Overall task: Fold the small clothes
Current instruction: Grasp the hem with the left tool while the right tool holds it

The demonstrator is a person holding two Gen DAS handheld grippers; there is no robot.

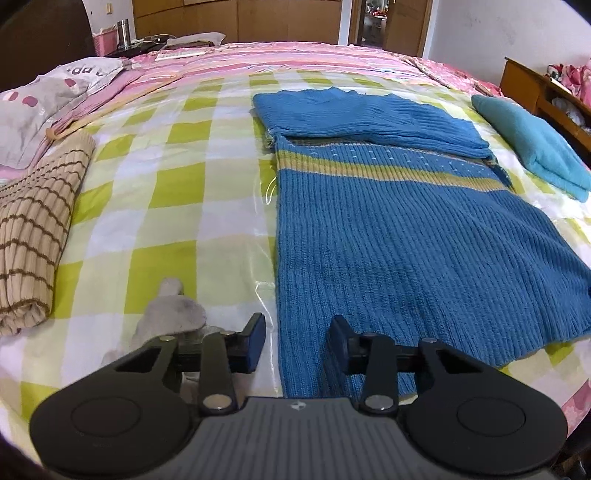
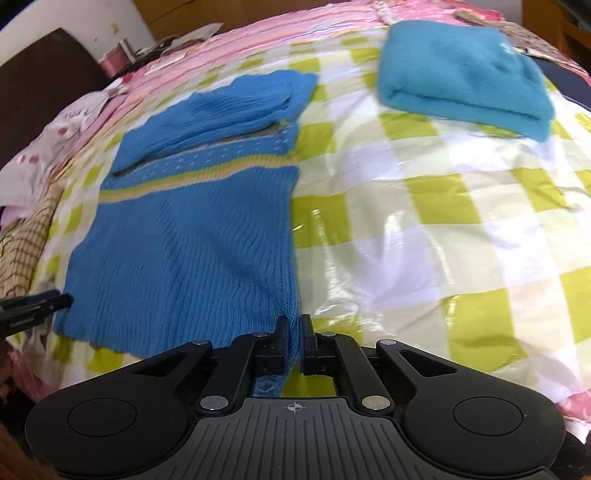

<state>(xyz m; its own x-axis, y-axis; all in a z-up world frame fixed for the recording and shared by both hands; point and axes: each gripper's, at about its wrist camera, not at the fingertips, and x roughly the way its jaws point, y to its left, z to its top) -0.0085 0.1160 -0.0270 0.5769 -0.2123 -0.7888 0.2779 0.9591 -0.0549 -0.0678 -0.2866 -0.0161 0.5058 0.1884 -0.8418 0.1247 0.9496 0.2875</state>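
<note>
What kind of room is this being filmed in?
Most likely a bedroom in a home. The blue sweater lies on a bed with a green checked cover, a pillow sits at its head, and wooden cupboards line the far wall.

The only lettering sat on the grey pillowcase (image 1: pixel 55 86) at the bed's far left corner: a few dark letters, seen upside down, reading roughly "a p p", with the rest lost in the folds. The left gripper's (image 1: pixel 297 341) grey body carried a small white emblem, and the right gripper's (image 2: pixel 294 338) body a small crosshair mark; neither held any words.
</note>
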